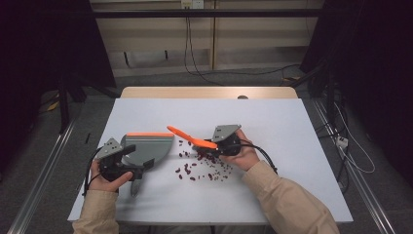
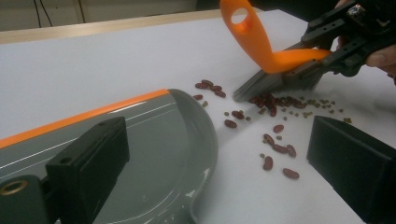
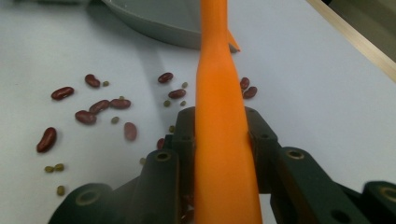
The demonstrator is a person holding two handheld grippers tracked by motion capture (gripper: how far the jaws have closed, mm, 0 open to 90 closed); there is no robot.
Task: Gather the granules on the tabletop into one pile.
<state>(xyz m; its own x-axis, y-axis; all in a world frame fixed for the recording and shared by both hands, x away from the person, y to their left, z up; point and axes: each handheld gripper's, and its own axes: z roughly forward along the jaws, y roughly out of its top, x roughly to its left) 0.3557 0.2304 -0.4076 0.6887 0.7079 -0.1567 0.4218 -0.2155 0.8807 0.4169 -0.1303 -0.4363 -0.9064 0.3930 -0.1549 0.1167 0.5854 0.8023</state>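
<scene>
A grey dustpan (image 1: 151, 144) with an orange front lip lies left of centre on the white table (image 1: 292, 126). My left gripper (image 1: 134, 158) sits at the pan's rear, and its jaws stand wide apart: one over the pan (image 2: 159, 140), the other over bare table. My right gripper (image 1: 210, 145) is shut on the handle of an orange brush (image 1: 187, 136), whose grey bristles (image 2: 261, 86) rest on the table among scattered red beans (image 1: 199, 168) and small green ones. The handle (image 3: 219, 93) runs between the right gripper's (image 3: 219, 126) jaws toward the pan (image 3: 154, 21).
Loose beans (image 2: 275, 140) spread between the brush and the pan's right side. A wooden strip (image 1: 209, 92) borders the table's far edge. Cables and metal rails lie on the floor around the table.
</scene>
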